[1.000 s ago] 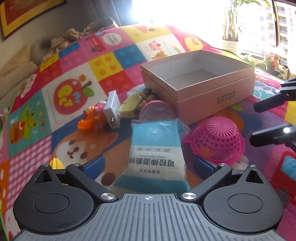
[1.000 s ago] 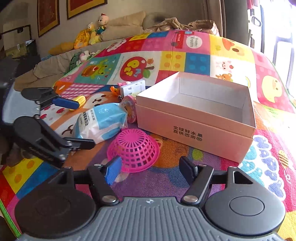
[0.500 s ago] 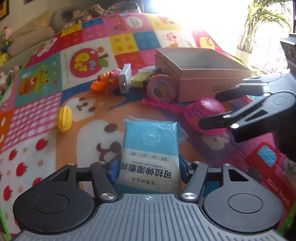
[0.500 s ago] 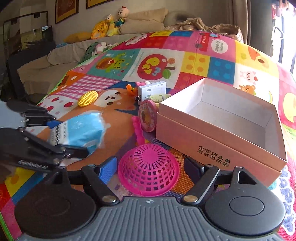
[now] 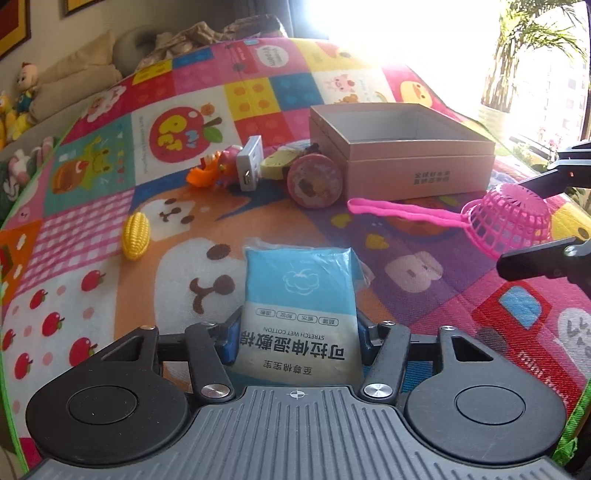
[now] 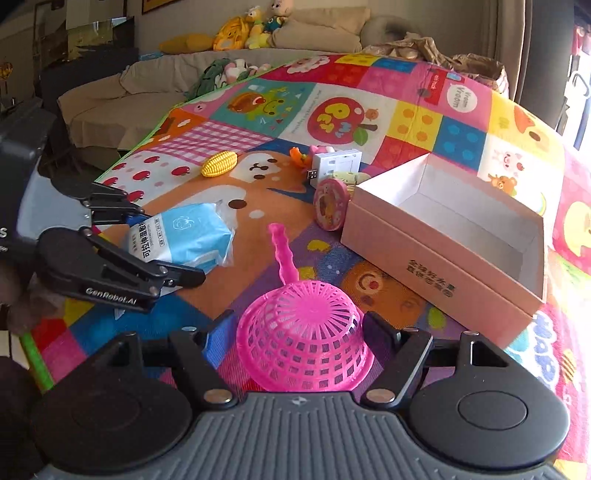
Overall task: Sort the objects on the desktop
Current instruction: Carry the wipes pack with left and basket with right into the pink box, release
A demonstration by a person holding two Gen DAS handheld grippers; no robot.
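My left gripper point(image 5: 297, 334) is shut on a blue and white wipes packet point(image 5: 301, 295), held over the play mat; the packet also shows in the right wrist view point(image 6: 181, 238). My right gripper point(image 6: 297, 332) is shut on the bowl of a pink plastic strainer point(image 6: 301, 332), whose handle points forward; it also shows at the right in the left wrist view point(image 5: 506, 218). An open pink cardboard box point(image 6: 443, 240) sits on the mat ahead and right, also seen in the left wrist view point(image 5: 402, 147).
By the box's left side lie a round pink tin point(image 5: 314, 181), a white charger point(image 5: 249, 162), an orange and pink toy point(image 5: 210, 171) and a yellowish toy point(image 5: 280, 162). A yellow toy corn point(image 5: 136, 230) lies left. Sofa with plush toys point(image 6: 258, 22) behind.
Both grippers have pulled back from the box and risen. The left one lifted the packet; the right one closed on the strainer and drew it away, so its handle now shows.
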